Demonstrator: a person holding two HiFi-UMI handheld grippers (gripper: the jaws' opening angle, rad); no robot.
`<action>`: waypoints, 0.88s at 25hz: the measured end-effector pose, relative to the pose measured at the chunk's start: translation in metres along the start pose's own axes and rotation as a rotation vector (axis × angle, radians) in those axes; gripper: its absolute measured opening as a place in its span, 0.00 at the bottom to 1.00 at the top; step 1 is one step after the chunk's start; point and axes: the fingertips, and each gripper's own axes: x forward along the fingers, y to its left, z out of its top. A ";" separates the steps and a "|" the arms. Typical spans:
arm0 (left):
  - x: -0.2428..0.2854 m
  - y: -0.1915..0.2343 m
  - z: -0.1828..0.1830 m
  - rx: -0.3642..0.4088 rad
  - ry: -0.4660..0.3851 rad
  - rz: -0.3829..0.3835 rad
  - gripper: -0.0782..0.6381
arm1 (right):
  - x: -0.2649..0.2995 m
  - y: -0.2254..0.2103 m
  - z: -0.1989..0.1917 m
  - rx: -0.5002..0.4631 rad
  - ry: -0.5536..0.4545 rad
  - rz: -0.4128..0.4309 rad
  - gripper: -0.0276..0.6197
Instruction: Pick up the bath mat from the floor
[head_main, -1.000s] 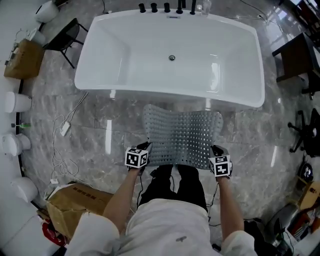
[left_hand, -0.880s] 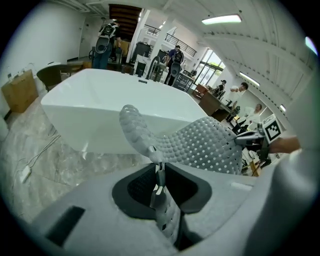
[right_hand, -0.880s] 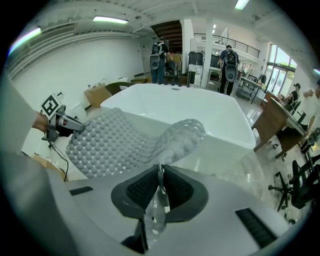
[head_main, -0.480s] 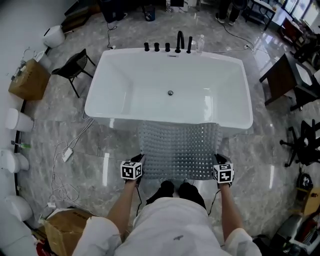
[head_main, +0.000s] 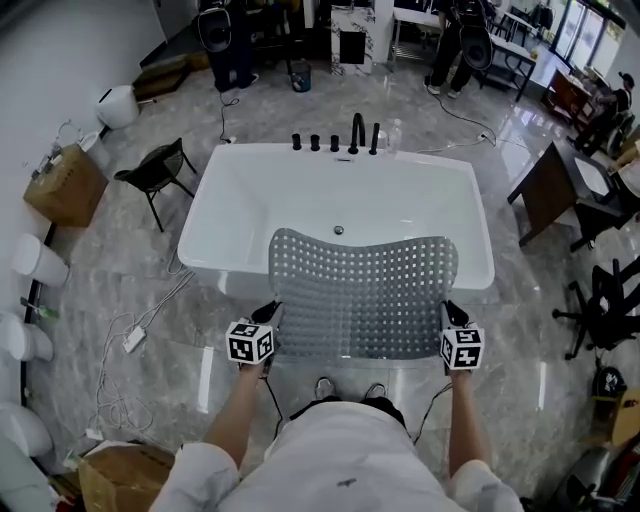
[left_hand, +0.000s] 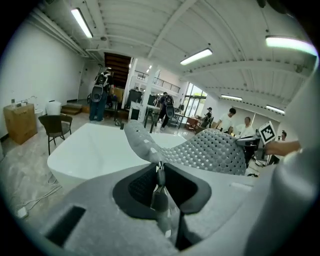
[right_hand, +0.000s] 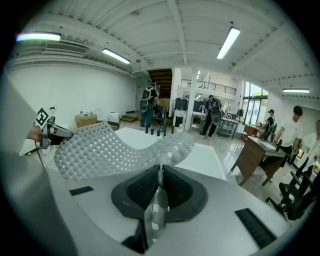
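The grey perforated bath mat (head_main: 365, 295) hangs spread out in the air between my two grippers, in front of the white bathtub (head_main: 225, 215). My left gripper (head_main: 270, 320) pinches its near left corner, and its jaws are closing tighter on it. The right gripper (head_main: 448, 316) is shut on the near right corner. In the left gripper view, the mat (left_hand: 210, 150) runs out of the gripper (left_hand: 159, 167) to the right. In the right gripper view, the mat (right_hand: 100, 147) curves away left of the gripper (right_hand: 160, 170). The mat's far edge sags over the tub.
A black chair (head_main: 155, 170) and a cardboard box (head_main: 65, 185) stand left of the tub. White cables (head_main: 140, 320) lie on the marble floor. A dark table (head_main: 545, 190) and an office chair (head_main: 610, 300) are at the right. People stand at the back.
The mat has come up off the floor and is now held higher and flatter between both grippers, overlapping the tub's near rim. Both grippers rose and spread slightly.
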 end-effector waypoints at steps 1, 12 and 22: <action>-0.005 0.000 0.015 0.003 -0.036 0.001 0.19 | -0.005 -0.006 0.015 -0.005 -0.034 -0.015 0.10; -0.052 -0.004 0.174 0.062 -0.354 -0.007 0.19 | -0.063 -0.047 0.180 -0.040 -0.377 -0.127 0.10; -0.121 -0.027 0.296 0.194 -0.626 0.039 0.19 | -0.127 -0.056 0.285 -0.016 -0.654 -0.172 0.10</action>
